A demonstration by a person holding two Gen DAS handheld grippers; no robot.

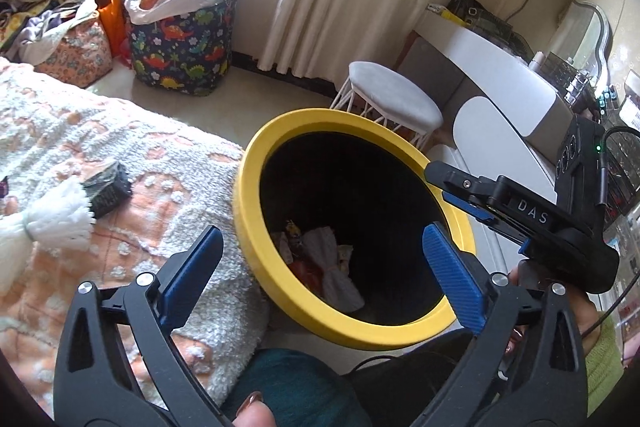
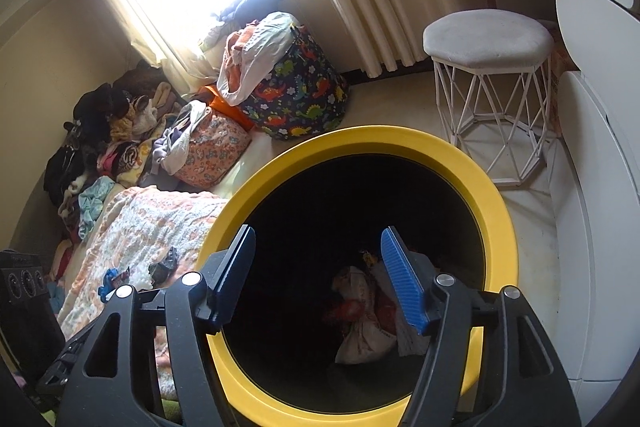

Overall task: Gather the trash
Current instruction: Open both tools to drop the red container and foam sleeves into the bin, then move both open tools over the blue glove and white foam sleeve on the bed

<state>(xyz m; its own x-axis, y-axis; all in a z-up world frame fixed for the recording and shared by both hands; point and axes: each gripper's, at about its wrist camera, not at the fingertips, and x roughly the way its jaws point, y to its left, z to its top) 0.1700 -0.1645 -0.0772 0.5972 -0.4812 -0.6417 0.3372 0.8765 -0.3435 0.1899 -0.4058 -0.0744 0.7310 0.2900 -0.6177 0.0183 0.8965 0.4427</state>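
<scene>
A black bin with a yellow rim (image 1: 256, 163) stands beside the bed. Crumpled paper and wrappers (image 1: 328, 259) lie at its bottom, seen again in the right wrist view as the trash pile (image 2: 360, 311). My left gripper (image 1: 322, 233) hangs open over the bin's mouth with nothing between its blue pads. My right gripper (image 2: 318, 231) is open too, also empty, above the same bin rim (image 2: 496, 195). In the left wrist view the right gripper (image 1: 456, 193) reaches over the rim from the right. A dark crumpled wrapper (image 1: 106, 189) lies on the bedspread.
A white wire-legged stool (image 2: 488, 43) stands beyond the bin, with a white vanity (image 1: 500, 75) to its right. A dinosaur-print hamper (image 1: 184, 43) and bags of clothes sit by the curtain. The bed (image 1: 80, 131) with a white tassel (image 1: 52, 223) is on the left.
</scene>
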